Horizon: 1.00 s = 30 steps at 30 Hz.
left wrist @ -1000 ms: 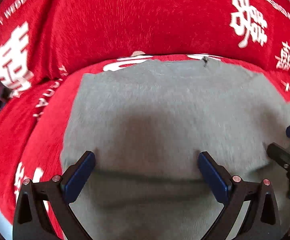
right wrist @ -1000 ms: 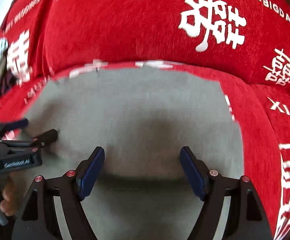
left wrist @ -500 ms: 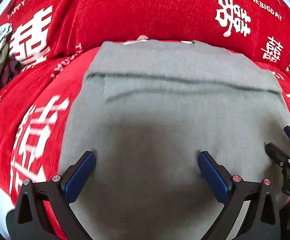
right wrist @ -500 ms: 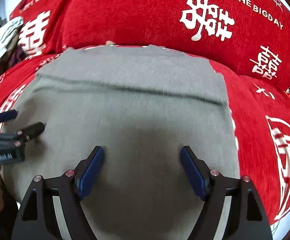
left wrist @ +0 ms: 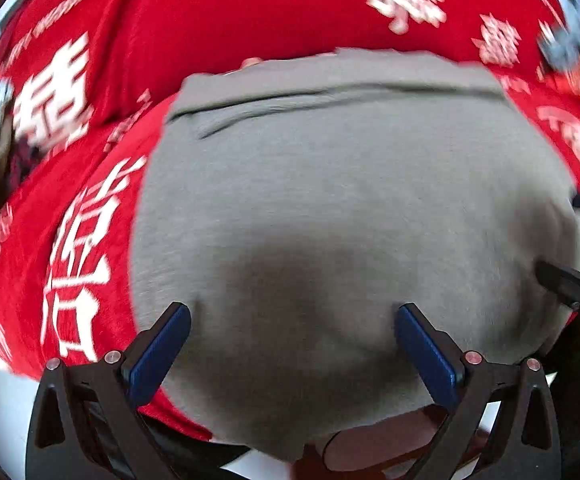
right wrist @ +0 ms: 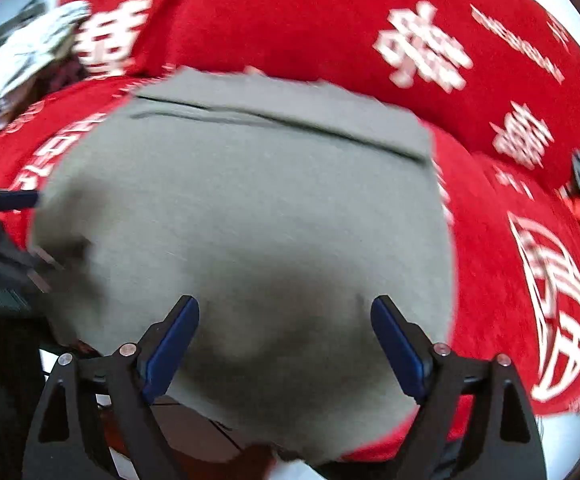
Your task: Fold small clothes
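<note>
Hovering wide open and empty, both grippers, left (left wrist: 292,350) and right (right wrist: 285,344), face the cloth (left wrist: 330,208) lying crosswise at the sofa (left wrist: 229,12) front edge.

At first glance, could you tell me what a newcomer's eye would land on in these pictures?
The big grey garment fills the middle of both views, spread on a bright red cover with white lettering; a fold line crosses its far end. The open left gripper and open right gripper frame its near edge from below, holding nothing.
</note>
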Each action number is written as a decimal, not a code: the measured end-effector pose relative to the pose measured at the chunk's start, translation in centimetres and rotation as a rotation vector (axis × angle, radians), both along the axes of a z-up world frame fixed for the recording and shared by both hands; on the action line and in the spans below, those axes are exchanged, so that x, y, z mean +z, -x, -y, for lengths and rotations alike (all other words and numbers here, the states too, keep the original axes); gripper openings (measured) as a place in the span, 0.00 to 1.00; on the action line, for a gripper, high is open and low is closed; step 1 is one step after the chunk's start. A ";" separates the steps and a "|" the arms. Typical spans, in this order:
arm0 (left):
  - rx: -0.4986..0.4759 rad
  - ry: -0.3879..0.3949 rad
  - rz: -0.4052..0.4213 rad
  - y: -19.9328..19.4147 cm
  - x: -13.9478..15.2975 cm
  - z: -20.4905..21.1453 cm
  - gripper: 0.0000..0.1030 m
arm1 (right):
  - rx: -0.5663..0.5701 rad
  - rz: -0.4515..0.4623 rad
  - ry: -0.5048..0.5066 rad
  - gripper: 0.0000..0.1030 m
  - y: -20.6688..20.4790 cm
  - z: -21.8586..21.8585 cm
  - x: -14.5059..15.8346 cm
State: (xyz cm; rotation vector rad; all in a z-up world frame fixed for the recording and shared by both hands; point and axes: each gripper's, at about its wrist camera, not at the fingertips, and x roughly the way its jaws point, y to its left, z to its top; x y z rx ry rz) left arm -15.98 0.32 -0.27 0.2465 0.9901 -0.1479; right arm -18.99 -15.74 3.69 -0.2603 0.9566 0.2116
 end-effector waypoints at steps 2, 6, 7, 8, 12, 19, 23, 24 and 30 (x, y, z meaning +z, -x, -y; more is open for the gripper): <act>-0.004 -0.042 0.017 0.2 -0.6 0.5 1.00 | 0.038 -0.020 0.055 0.87 -0.3 -1.6 -1.5; 0.054 0.040 -0.036 0.0 -0.8 -1.9 1.00 | 0.016 -0.026 0.106 0.90 0.1 -0.6 -2.9; 0.082 0.078 -0.065 -0.1 -0.9 -2.9 1.00 | -0.015 -0.035 0.102 0.92 0.2 0.6 -2.9; 0.096 0.096 -0.077 -0.1 -1.1 -3.3 1.00 | -0.035 -0.044 0.092 0.93 0.2 1.4 -2.9; 0.184 0.177 -0.102 0.9 -0.9 -6.0 1.00 | -0.167 -0.101 0.019 0.93 0.7 5.7 -2.5; 0.287 0.372 -0.314 1.2 -3.9 -9.7 1.00 | -0.269 -0.195 -0.055 0.94 1.1 8.2 -3.7; 0.217 0.374 -0.355 1.1 -4.6 -8.0 1.00 | -0.274 -0.194 -0.028 0.95 0.8 7.7 -4.0; 0.201 0.344 -0.356 1.2 -4.7 -7.2 0.99 | -0.271 -0.191 -0.022 0.95 0.9 7.6 -4.0; 0.199 0.332 -0.324 2.0 -3.8 -6.4 0.70 | -0.267 -0.161 -0.024 0.62 2.2 7.1 -3.4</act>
